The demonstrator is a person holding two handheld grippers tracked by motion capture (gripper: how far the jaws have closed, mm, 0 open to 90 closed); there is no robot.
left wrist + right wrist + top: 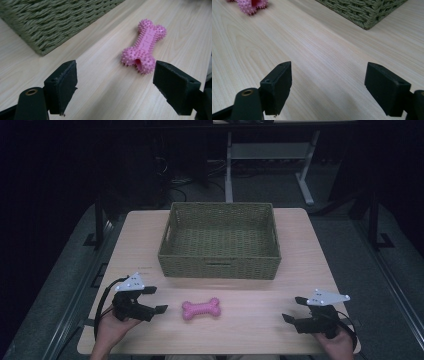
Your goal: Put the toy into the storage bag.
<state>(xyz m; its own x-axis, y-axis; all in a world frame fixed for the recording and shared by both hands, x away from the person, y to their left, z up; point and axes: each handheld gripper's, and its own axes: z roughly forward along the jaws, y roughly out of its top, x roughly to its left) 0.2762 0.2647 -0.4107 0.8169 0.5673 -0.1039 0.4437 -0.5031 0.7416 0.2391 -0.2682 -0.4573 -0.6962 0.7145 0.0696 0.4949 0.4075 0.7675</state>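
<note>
A pink spiky bone-shaped toy point(201, 309) lies flat on the wooden table point(300, 250), near its front edge. Behind it stands a green woven basket point(220, 241), and I see nothing inside it. My left gripper point(156, 300) hovers just left of the toy, open, with bare table between its jaws. From the left gripper view the toy point(144, 47) lies a short way ahead and to the right of the gripper point(120, 87). My right gripper point(294, 310) is open near the front right corner, well away from the toy point(249, 5).
The basket's front wall point(50, 22) is close to the left gripper, and its corner point(367, 15) lies ahead of the right gripper. Bare wood point(250, 310) stretches between the toy and the right gripper. Table legs and cables stand on the dark floor beyond.
</note>
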